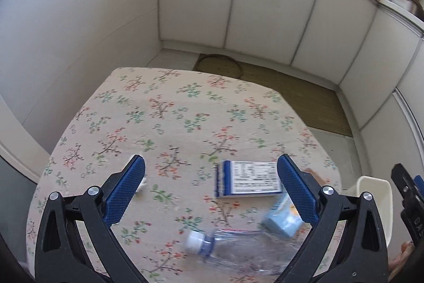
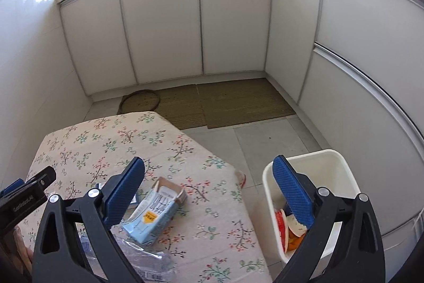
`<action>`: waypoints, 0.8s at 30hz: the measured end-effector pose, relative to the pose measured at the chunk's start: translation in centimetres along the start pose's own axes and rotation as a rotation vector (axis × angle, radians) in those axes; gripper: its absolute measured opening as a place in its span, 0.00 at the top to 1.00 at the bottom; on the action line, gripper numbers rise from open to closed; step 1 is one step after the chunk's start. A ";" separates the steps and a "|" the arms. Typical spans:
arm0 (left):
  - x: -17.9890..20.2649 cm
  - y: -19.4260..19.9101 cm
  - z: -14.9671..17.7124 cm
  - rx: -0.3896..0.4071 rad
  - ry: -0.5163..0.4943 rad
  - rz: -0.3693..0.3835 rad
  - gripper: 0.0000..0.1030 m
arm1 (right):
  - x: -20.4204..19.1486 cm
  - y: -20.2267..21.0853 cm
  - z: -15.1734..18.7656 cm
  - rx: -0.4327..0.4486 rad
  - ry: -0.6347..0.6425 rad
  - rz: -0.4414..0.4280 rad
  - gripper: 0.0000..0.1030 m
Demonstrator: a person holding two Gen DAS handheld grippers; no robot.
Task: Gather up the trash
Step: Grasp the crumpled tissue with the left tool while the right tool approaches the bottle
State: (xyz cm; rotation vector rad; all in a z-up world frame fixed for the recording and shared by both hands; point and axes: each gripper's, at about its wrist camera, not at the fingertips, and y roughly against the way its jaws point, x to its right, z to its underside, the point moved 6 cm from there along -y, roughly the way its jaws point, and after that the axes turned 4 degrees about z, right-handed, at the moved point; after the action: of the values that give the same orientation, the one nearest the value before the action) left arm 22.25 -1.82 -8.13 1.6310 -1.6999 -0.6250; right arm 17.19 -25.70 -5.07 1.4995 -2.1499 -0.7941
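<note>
Three pieces of trash lie on the table (image 1: 164, 108): a bottle (image 1: 238, 251) at 6 o'clock, a carton (image 2: 151, 216) beside it, a packet (image 1: 249, 178) beyond. Left gripper (image 1: 212, 187) and right gripper (image 2: 209, 190) both hover with jaws wide apart, holding nothing. Judged step: choosing a pick; the bottle seems nearest. The bin (image 2: 323, 163), partly filled, stands off the table's 3 o'clock edge, open floor beyond.

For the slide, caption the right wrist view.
Open right gripper above a flowered table with a blue carton, beside a white bin.
</note>
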 end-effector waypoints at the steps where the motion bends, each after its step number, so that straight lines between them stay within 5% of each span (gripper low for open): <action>1: -1.7 -0.7 -0.1 -0.012 0.022 -0.024 0.07 | -0.9 0.0 0.2 0.001 0.019 -0.007 0.08; 9: -10.3 -7.4 1.2 -0.203 0.165 -0.055 0.09 | -5.6 -1.9 2.4 -0.074 0.154 -0.050 0.08; 16: -11.2 -10.4 2.9 -0.289 0.163 -0.051 0.14 | -7.7 -4.4 3.9 -0.150 0.249 -0.079 0.08; 20: -11.6 -11.4 3.7 -0.314 0.151 -0.040 0.31 | -9.3 -5.5 5.0 -0.182 0.380 -0.093 0.08; 24: -10.6 -10.9 3.9 -0.306 0.071 -0.037 0.63 | -10.5 -5.7 5.7 -0.241 0.458 -0.226 0.08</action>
State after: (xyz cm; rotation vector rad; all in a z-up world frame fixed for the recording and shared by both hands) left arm 26.21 7.15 -20.43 1.4512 -1.4454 -0.7934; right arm 21.36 -16.08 -13.16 1.6238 -1.5183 -0.6719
